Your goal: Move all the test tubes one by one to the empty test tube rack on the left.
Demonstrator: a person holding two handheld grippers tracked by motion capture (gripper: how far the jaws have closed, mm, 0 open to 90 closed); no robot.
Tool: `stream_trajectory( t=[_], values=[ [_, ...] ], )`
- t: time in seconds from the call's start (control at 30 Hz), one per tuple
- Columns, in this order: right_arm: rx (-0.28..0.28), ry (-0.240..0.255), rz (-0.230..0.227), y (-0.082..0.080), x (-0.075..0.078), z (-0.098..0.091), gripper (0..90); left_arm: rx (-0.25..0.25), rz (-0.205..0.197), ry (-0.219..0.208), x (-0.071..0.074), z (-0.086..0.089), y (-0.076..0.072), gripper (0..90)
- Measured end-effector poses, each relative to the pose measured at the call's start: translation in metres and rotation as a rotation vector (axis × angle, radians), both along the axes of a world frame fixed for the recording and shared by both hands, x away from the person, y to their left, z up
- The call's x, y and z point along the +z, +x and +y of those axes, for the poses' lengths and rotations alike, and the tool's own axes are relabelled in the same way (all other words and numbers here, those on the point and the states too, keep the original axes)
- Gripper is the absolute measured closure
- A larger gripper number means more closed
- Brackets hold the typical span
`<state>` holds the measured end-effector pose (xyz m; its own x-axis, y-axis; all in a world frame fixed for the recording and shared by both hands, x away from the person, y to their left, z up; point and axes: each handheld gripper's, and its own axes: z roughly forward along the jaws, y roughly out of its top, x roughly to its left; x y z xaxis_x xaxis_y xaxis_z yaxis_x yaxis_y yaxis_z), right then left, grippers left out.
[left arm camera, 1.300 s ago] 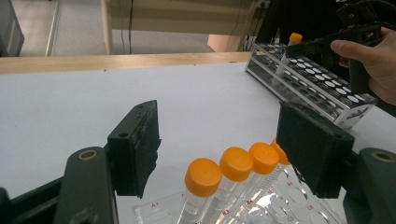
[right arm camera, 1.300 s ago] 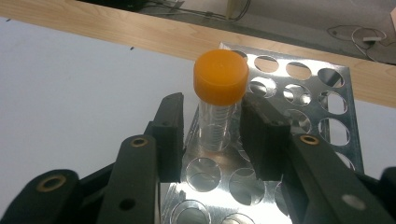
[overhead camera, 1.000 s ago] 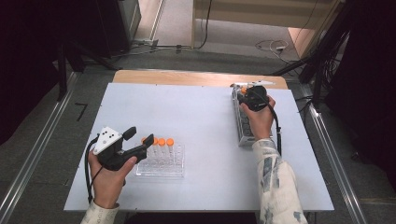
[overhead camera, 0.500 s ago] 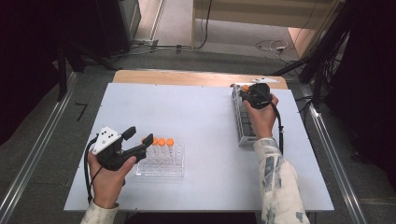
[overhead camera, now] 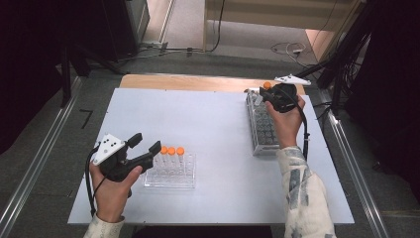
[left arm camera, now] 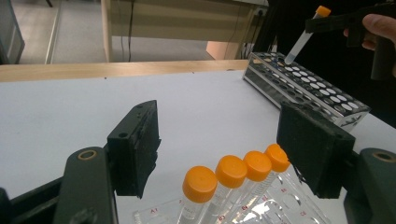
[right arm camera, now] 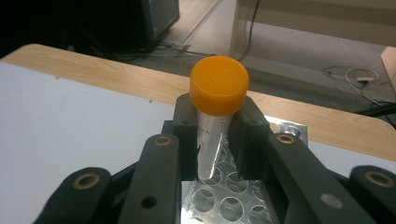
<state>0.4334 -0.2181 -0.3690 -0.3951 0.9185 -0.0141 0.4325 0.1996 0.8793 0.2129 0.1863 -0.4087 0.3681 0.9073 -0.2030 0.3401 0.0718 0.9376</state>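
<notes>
White bench on wooden board; at 12 o'clock, cables lie on the grey floor.

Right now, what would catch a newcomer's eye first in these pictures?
The orange-capped tube clamped in the right gripper, lifted above the metal rack at the table's far right. Next, the row of orange-capped tubes in the clear tray beside the open left gripper, near the front left.
</notes>
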Motion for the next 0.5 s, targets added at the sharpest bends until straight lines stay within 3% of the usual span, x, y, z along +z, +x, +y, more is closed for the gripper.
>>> stream_trajectory(
  t=[0.23,0.5],
  values=[
    [0.097,0.013,-0.022,-0.027,0.015,0.006,72.0,-0.007,-0.008,-0.006,0.003,-0.002,-0.002,29.3],
    [0.272,0.009,-0.006,-0.078,0.019,0.025,72.0,-0.034,-0.024,-0.007,0.008,-0.009,-0.008,29.4]
  ],
)
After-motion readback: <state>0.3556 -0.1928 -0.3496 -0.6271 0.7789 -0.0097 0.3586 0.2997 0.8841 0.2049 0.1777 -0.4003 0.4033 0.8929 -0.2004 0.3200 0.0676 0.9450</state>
